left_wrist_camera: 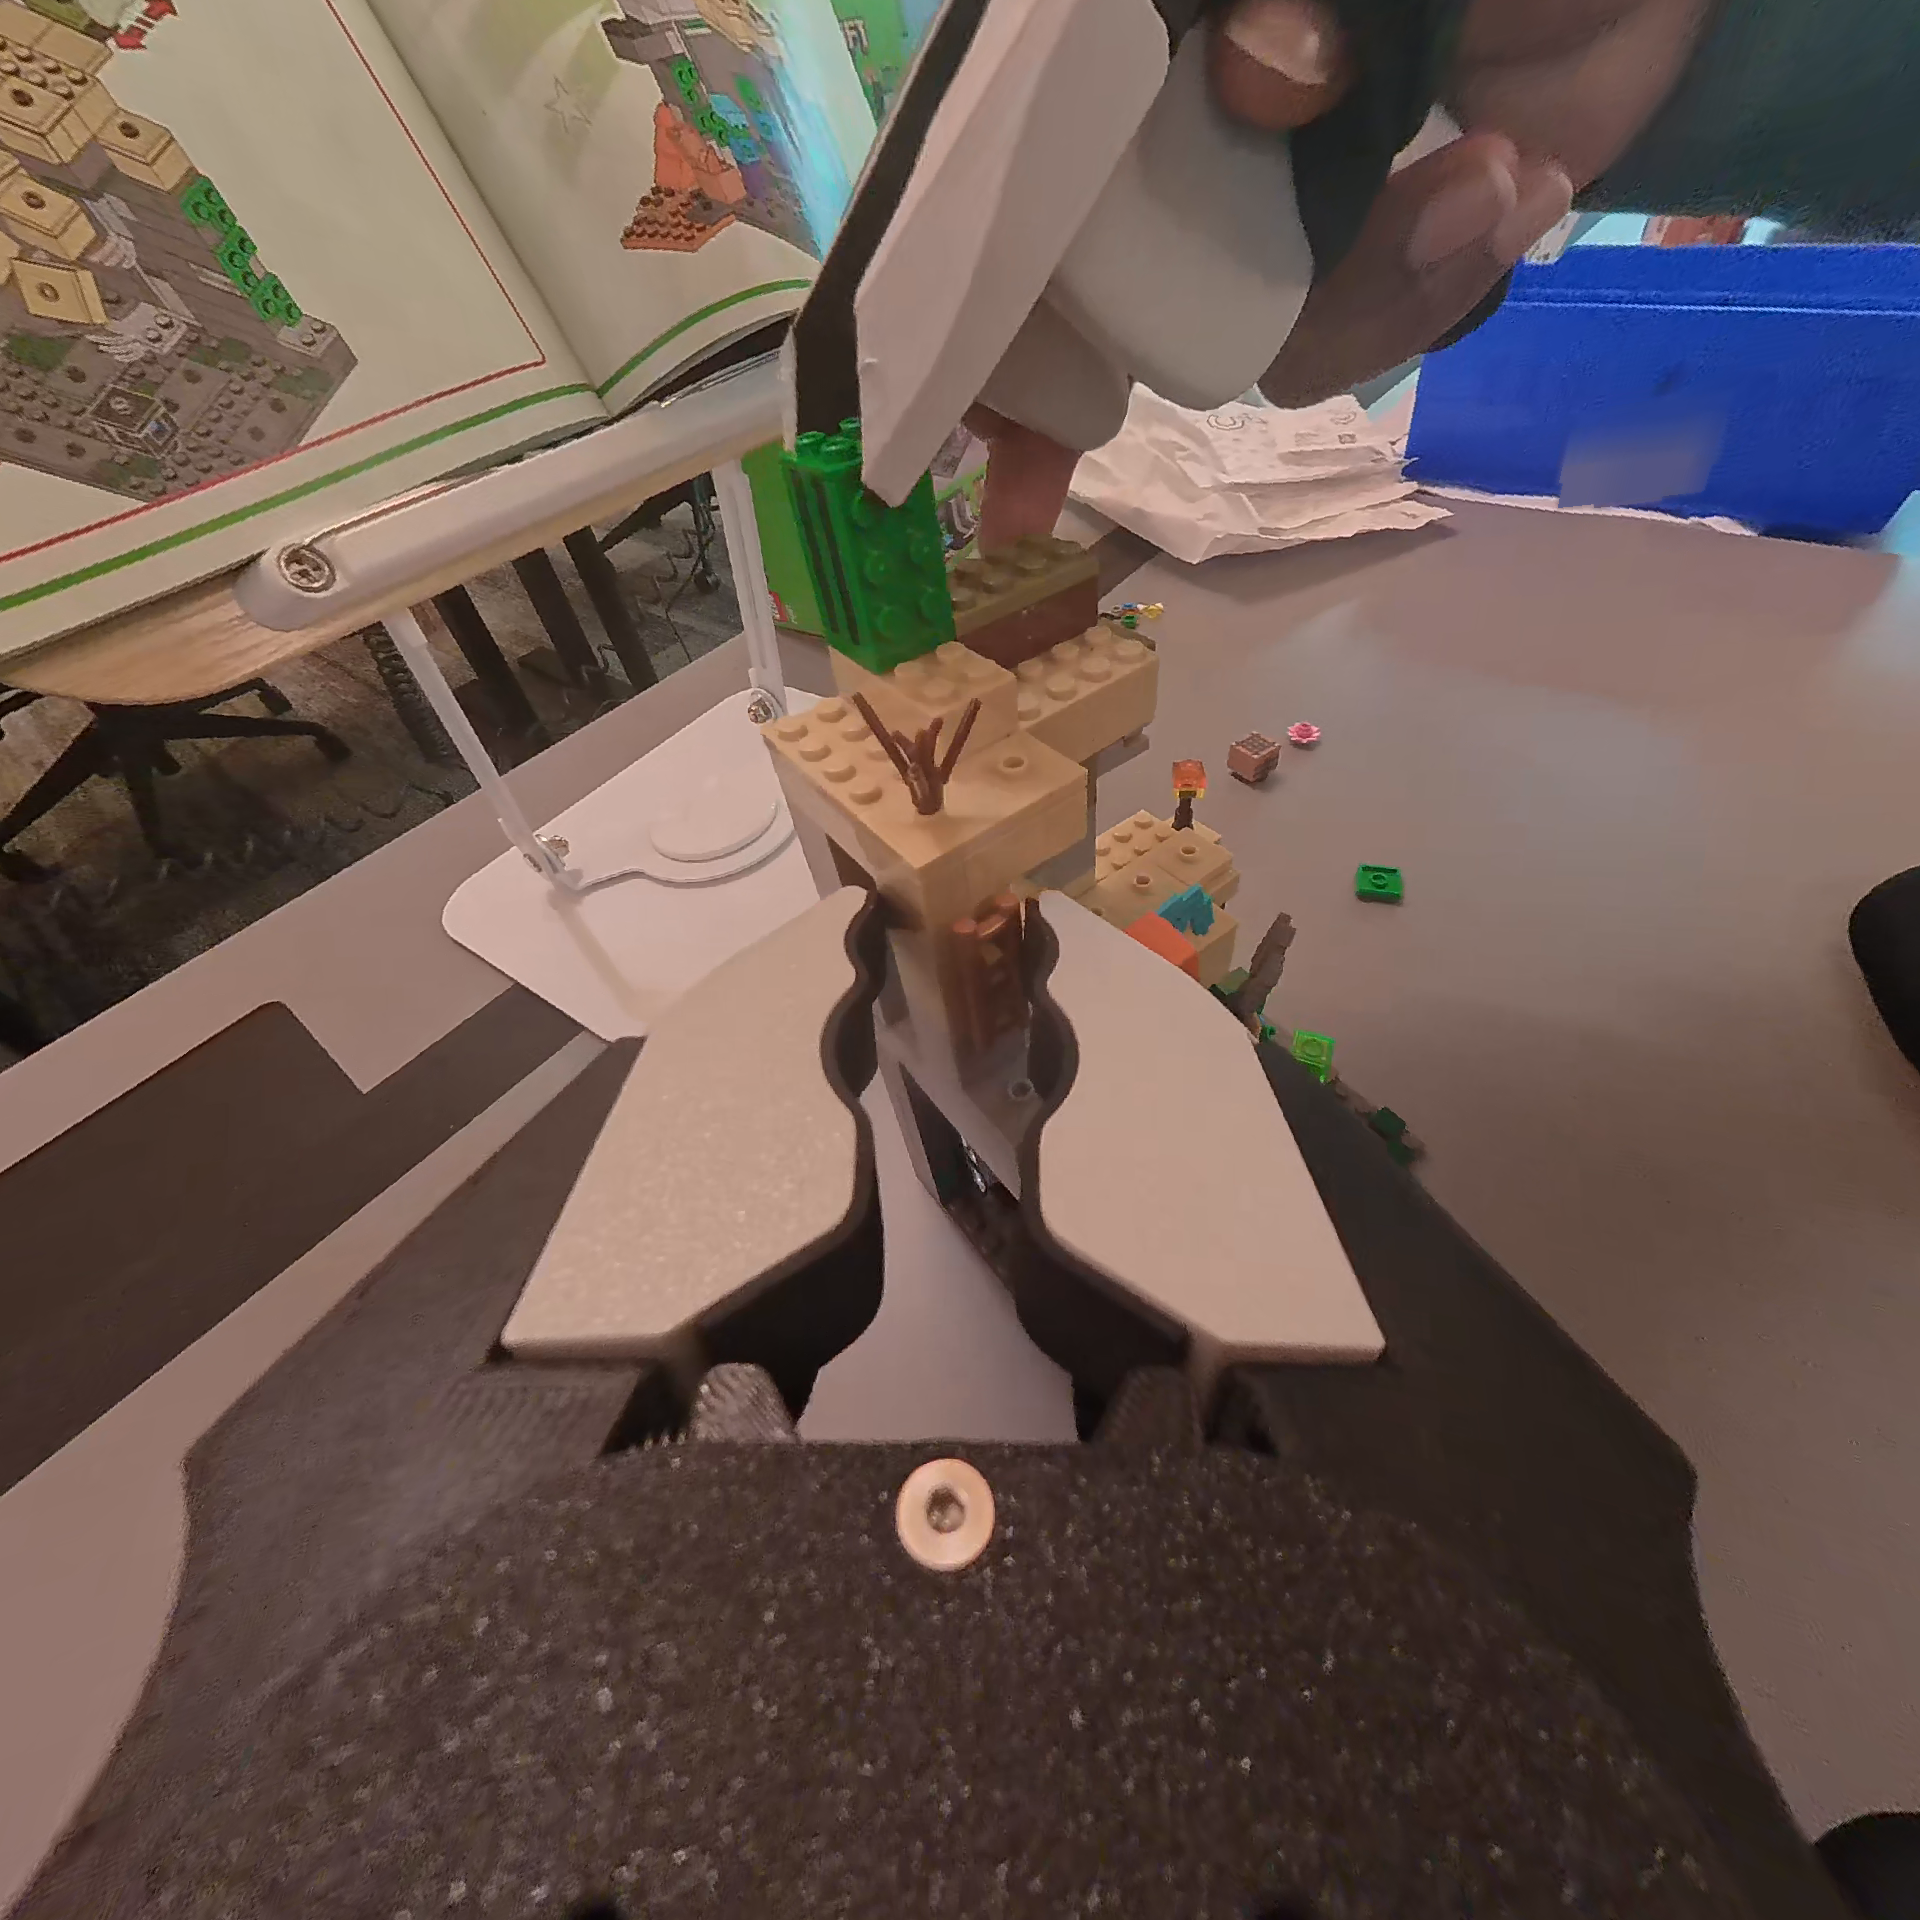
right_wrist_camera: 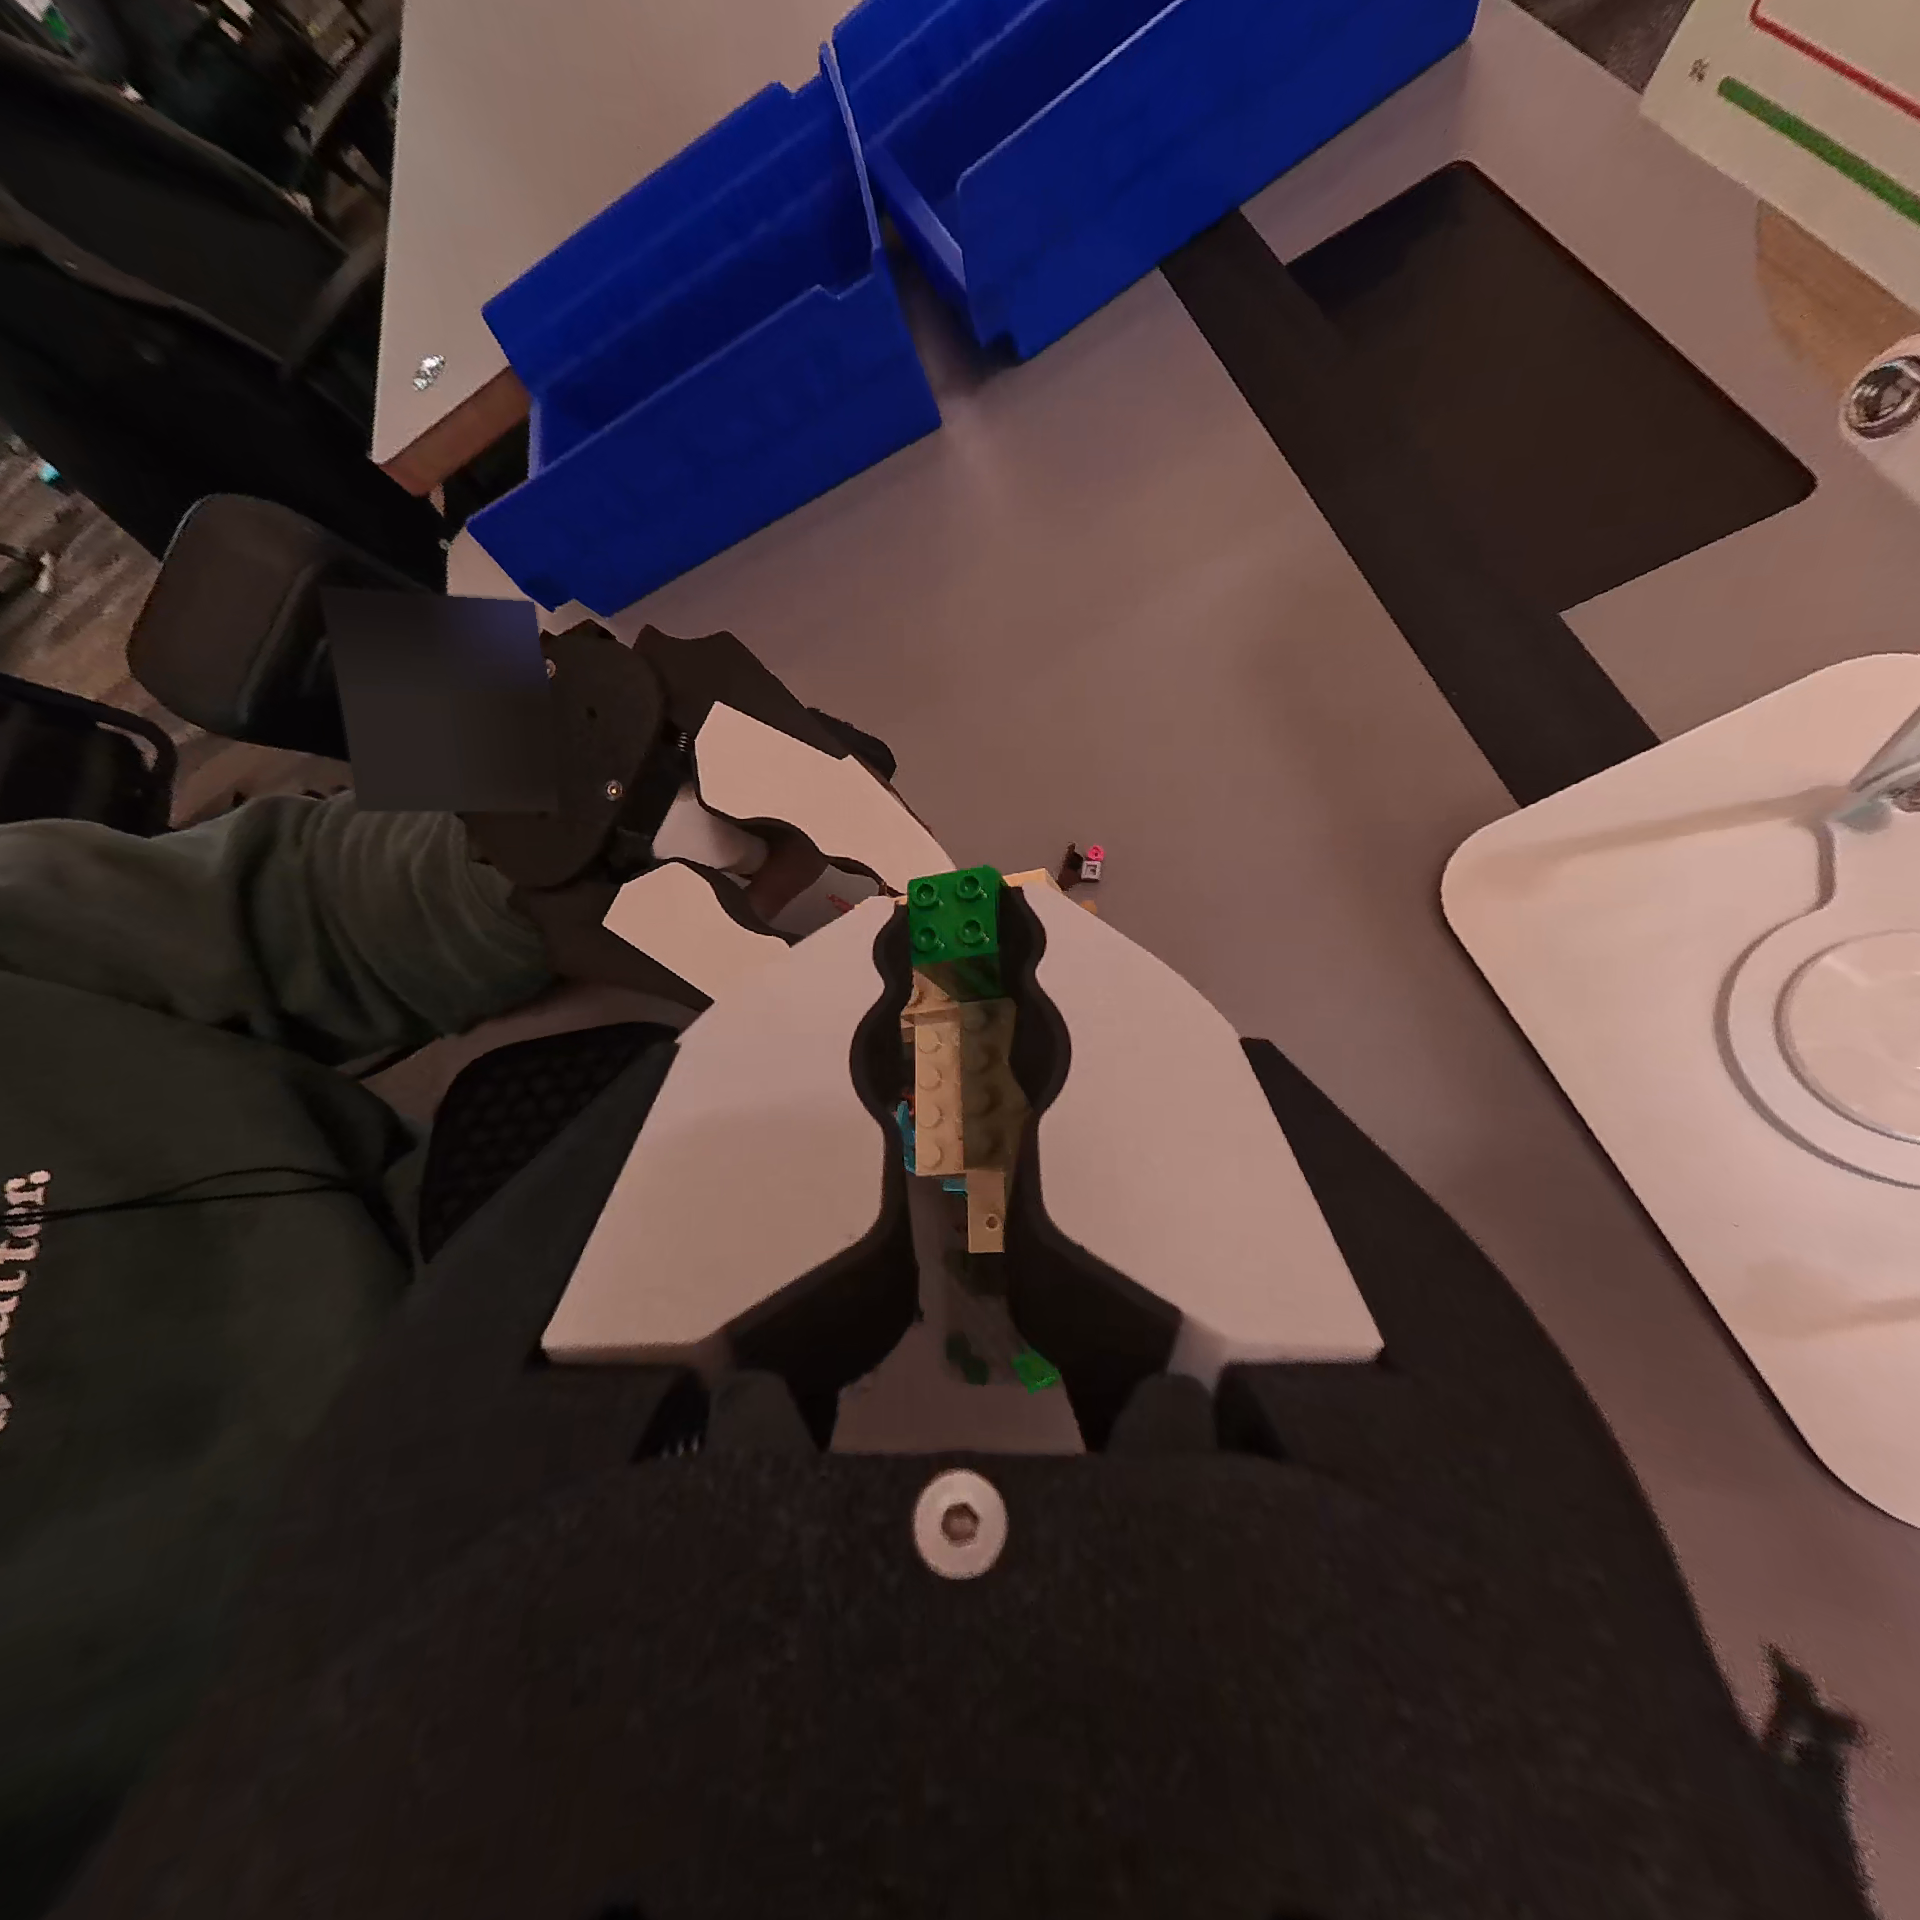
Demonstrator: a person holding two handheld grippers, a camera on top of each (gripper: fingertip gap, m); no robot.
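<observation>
A tan brick model (left_wrist_camera: 935,748) with a brown twig (left_wrist_camera: 925,758) and a brown ladder (left_wrist_camera: 987,977) stands on the grey table. My left gripper (left_wrist_camera: 956,925) is shut on its lower tower. My right gripper (left_wrist_camera: 847,457) comes down from above, shut on a green brick block (left_wrist_camera: 883,571) that rests tilted on the model's top next to an olive and brown block (left_wrist_camera: 1023,592). In the right wrist view the green block (right_wrist_camera: 956,920) sits between my right gripper's (right_wrist_camera: 961,914) fingertips, with the tan model (right_wrist_camera: 961,1091) below it and the left gripper (right_wrist_camera: 883,883) at the left.
An open instruction booklet (left_wrist_camera: 260,260) lies on a white stand (left_wrist_camera: 644,862) at the left. Blue bins (right_wrist_camera: 727,343) and crumpled paper (left_wrist_camera: 1247,468) are behind. Loose pieces lie to the right: a green plate (left_wrist_camera: 1380,883), a pink flower (left_wrist_camera: 1303,734), a small brown cube (left_wrist_camera: 1253,756). Across from one pair of fingers to the other is roughly 6 cm.
</observation>
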